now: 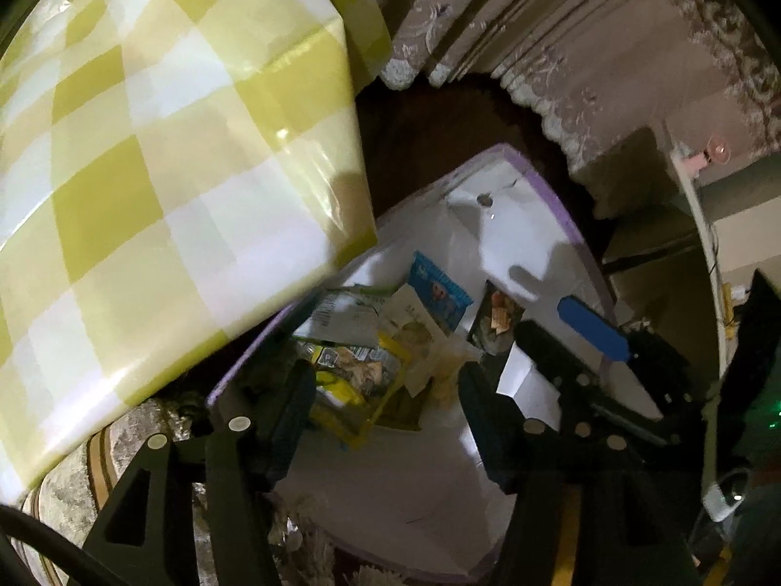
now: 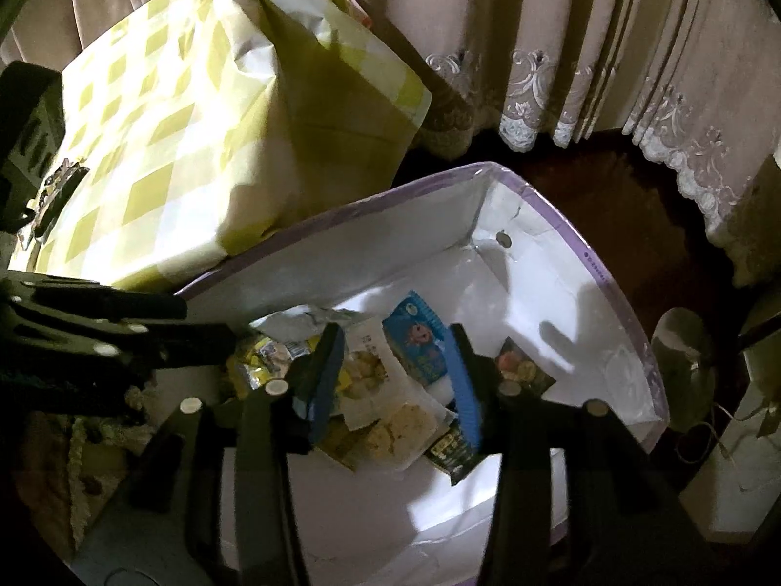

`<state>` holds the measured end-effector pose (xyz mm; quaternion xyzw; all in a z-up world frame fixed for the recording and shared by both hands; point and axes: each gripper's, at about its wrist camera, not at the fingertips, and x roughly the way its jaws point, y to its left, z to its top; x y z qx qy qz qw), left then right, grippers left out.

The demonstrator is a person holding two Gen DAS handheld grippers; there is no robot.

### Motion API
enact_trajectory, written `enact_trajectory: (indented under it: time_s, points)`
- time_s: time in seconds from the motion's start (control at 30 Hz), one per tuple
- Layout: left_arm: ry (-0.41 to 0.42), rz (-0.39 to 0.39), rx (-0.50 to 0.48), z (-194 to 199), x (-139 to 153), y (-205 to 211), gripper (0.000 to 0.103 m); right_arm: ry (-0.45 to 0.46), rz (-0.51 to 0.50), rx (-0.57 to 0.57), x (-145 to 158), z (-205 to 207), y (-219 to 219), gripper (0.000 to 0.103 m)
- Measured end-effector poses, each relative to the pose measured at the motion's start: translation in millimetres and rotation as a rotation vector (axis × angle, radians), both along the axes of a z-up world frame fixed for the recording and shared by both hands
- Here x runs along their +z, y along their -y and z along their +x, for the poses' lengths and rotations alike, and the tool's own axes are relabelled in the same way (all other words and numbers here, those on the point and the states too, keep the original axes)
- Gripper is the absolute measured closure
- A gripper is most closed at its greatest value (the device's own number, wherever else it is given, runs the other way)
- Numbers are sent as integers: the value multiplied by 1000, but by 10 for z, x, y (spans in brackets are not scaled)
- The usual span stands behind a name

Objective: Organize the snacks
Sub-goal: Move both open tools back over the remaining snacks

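- Yellow pack (image 2: 263,366), leftmost in the white box (image 2: 576,263): crinkly and light; pinch a corner.
- Pale pack (image 2: 385,420), centre of the heap: flat and probably crushable; take an edge.
- Blue pack (image 2: 415,342), to its right: slick.
- Left gripper (image 1: 385,410) and right gripper (image 2: 395,381): spread, pinching nothing.

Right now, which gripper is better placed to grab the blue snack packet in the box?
Right. The right gripper is open directly over the blue snack packet in the white box. The left gripper hangs over the yellow packets, leaving the blue one beyond its fingertips.
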<state>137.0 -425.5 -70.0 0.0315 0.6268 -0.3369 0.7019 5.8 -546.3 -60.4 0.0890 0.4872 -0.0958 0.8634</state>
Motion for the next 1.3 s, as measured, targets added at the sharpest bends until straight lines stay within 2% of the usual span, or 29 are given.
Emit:
enact_trajectory:
  time_s: [0.17, 0.23, 0.37, 0.47, 0.67, 0.77, 0.93, 1.3]
  points:
    - [37, -74, 26, 12, 202, -142, 40, 6, -14, 16, 89, 2, -96, 40]
    - [59, -115, 35, 17, 304, -215, 40, 11, -23, 21, 136, 10, -133, 39]
    - [176, -198, 55, 36, 607, -465, 34, 20, -44, 44, 273, 69, -254, 38]
    - [246, -231, 79, 72, 790, -707, 31, 37, -65, 73, 397, 142, -386, 38]
    - [297, -227, 165, 220, 924, -1349, 31, 87, -72, 125, 645, 318, -710, 36]
    - [328, -208, 221, 274, 942, -1711, 31, 102, -80, 150, 732, 408, -898, 31]
    - [374, -206, 362, 432, 949, -2455, 31, 118, -76, 198, 833, 581, -1251, 27]
    - [372, -268, 757, 821, 860, -4156, 31, 161, -52, 287, 1008, 1014, -1975, 21]
